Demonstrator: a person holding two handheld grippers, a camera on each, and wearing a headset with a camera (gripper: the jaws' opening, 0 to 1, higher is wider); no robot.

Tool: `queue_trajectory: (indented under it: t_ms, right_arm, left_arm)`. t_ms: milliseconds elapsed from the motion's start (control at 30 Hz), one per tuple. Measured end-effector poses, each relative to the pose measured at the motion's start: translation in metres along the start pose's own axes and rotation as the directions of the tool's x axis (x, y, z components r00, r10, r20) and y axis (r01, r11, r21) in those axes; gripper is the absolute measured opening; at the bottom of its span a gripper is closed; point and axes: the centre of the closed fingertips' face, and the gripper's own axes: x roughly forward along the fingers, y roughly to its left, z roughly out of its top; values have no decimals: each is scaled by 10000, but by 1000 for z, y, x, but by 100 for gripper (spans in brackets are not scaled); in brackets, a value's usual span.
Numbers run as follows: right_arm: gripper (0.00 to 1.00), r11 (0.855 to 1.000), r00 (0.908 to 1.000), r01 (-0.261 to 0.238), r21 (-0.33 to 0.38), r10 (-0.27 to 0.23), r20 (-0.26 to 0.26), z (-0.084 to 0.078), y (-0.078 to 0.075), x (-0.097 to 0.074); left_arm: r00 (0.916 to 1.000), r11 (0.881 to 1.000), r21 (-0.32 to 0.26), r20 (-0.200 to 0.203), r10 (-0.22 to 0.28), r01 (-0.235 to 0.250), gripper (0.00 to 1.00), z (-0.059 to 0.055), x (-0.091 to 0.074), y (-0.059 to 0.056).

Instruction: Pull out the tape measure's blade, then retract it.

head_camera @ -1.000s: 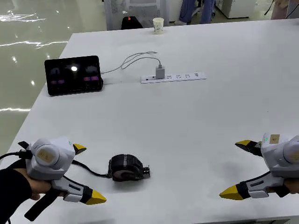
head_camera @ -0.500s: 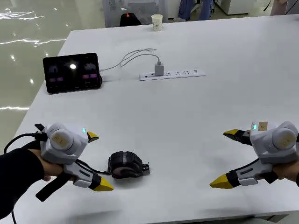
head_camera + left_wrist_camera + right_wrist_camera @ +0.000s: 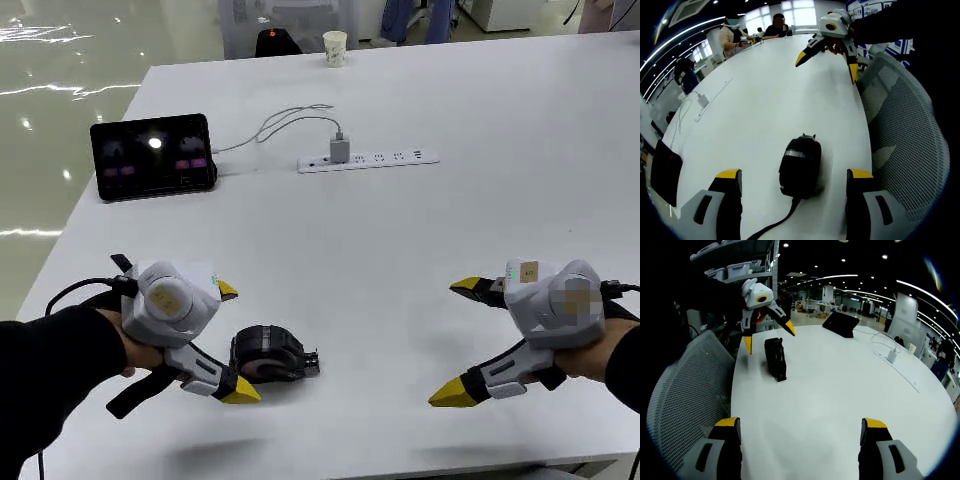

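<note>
Near the front edge of the desk [image 3: 400, 250], the tape measure [image 3: 270, 355] lies just ahead of the left gripper [image 3: 236, 342], jaws wide and empty, seemingly to clamp its case; the right gripper [image 3: 455, 340], also open and empty, faces the blade end.

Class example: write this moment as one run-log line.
left gripper: open, facing tape measure, ungripped | right gripper: open, apart, holding nothing | pull: not begun
</note>
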Motion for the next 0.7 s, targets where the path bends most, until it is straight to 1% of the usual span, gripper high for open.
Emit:
queue_trajectory:
  t_ms: [100,167,333,400,467,533,633,700]
  right_arm:
    - [99,9999,9999,-143,-74,143,46,4,0,5]
    - [99,9998,9998,-208,-72,209,56,6,0,9]
    - [99,9988,9989,-466,-169,467,64,11,5,18]
    - [99,9981,9984,-562,-255,563,50,12,7,21]
    - [99,9976,9980,-626,-300,627,38,13,8,24]
    - [99,9970,9975,-700,-328,703,60,15,10,27]
    - [99,9961,9965,-828,-306,831,111,18,13,31]
    - [99,9954,9960,-884,-381,887,78,18,15,33]
  left_arm:
    - [9999,9999,65,-83,-84,85,77,2,3,2]
    - [9998,9998,97,-126,-159,160,74,4,6,2]
    - [9990,9991,286,-313,-317,326,71,6,12,-1]
    - [9987,9985,447,-416,-289,307,66,6,14,-1]
    - [9983,9982,488,-487,-313,337,62,6,16,-1]
    - [9983,9980,524,-499,-315,341,61,7,17,-2]
    - [9976,9976,513,-542,-435,463,57,7,20,-5]
    - [9967,9972,525,-640,-506,540,54,7,22,-7]
